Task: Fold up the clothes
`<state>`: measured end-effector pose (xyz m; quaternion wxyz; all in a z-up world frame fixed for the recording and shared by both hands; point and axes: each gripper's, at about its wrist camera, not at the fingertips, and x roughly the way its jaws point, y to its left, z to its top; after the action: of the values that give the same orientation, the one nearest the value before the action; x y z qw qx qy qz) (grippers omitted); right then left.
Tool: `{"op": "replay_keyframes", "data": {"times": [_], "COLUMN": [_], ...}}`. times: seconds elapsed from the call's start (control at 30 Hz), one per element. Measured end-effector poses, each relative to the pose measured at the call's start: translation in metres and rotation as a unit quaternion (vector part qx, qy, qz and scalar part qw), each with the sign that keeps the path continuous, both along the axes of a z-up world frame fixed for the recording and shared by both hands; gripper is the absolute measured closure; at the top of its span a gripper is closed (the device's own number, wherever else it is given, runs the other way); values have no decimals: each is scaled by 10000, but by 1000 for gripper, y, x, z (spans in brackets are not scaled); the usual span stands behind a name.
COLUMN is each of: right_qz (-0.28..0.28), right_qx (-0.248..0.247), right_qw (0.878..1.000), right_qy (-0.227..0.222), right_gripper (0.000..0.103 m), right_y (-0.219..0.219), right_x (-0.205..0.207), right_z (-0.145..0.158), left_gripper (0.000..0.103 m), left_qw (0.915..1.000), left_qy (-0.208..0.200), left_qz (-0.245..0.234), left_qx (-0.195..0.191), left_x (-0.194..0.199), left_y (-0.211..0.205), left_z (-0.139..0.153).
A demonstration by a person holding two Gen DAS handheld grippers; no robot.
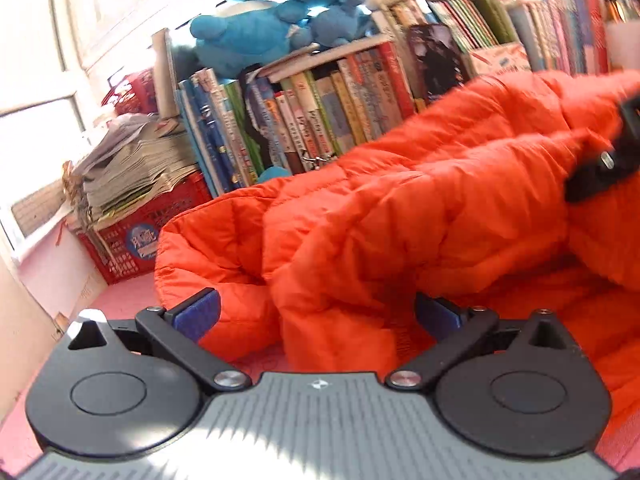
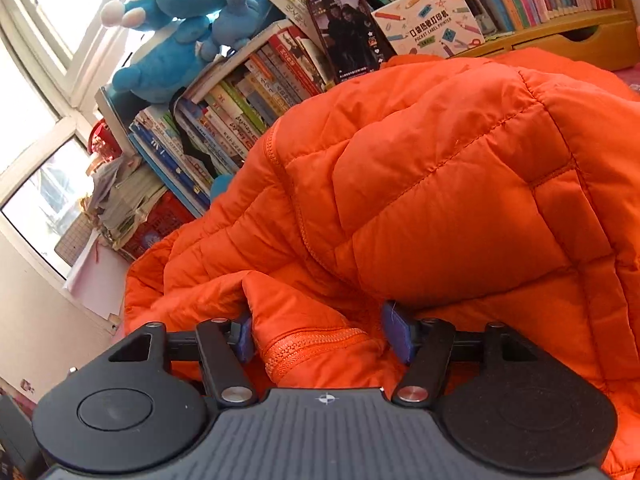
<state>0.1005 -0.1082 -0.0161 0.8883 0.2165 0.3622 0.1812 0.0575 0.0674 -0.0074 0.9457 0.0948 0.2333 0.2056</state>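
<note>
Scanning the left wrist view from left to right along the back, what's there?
Red plastic crate with a stack of newspapers on top → row of upright books under blue plush toys → puffy orange quilted jacket → black right gripper at the edge.

Item count, both wrist views

One orange quilted jacket (image 2: pixel 440 184); two grippers (image 1: pixel 316 316) (image 2: pixel 324 338); two red crates (image 1: pixel 152 236) (image 1: pixel 132 94); one phone (image 2: pixel 347 30); one label-printer box (image 2: pixel 430 20); blue plush toys (image 2: pixel 176 28), at least three.

The right gripper (image 2: pixel 323 334) stands open around a zippered fold of the orange puffer jacket (image 2: pixel 440 184), bookshelf (image 2: pixel 256 92) behind.
</note>
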Motion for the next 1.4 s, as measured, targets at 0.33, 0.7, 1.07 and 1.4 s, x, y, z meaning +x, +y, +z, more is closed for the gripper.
{"op": "replay_keyframes", "data": {"times": [0.33, 0.7, 1.07, 1.4], "right_qz": [253, 365, -730, -730], "right_qx": [-3001, -4193, -3342, -1798], "right_qw": [9326, 8686, 8852, 9546], "right_qy": [-1989, -2616, -3152, -2261], "right_gripper": [20, 5, 5, 5], "right_y": [66, 138, 101, 49], "right_x": [-102, -105, -107, -89], "right_z": [12, -36, 10, 36], "left_gripper": [0, 0, 0, 0], "left_qw": [9804, 9721, 9861, 9895], "left_qy": [-155, -823, -277, -283], "left_qz": [116, -421, -628, -1029], "left_qx": [-1959, -2156, -1513, 974], "left_x": [-14, -71, -76, -32], "left_y": [69, 54, 28, -60], "left_z": [29, 59, 20, -32]}}
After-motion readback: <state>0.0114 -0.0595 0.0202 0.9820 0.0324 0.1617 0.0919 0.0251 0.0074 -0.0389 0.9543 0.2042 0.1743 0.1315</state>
